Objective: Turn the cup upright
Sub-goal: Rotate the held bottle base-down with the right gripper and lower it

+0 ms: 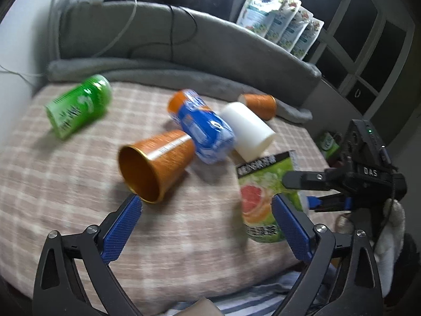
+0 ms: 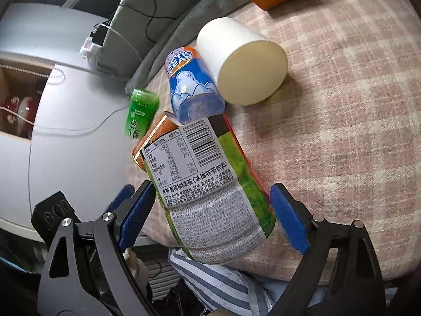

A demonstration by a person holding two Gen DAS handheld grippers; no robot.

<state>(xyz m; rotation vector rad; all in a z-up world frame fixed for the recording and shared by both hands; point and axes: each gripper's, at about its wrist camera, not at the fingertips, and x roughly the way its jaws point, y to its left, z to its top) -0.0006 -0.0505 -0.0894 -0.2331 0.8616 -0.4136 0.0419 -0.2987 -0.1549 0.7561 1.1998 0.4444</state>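
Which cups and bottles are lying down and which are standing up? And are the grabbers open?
Near orange cup: on its side, mouth toward the left gripper.
Far orange cup: on its side.
White cup: on its side.
Blue bottle: lying down.
Green can: lying down.
Grapefruit tea bottle: lying between the right gripper's fingers, not clamped.
Left gripper: open, empty.
Right gripper: open.

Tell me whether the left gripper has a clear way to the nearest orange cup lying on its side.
Probably yes. The left gripper is open, and the orange cup lies just ahead of its left finger with its open mouth facing it. Nothing sits between them; the blue bottle touches only the cup's far end.
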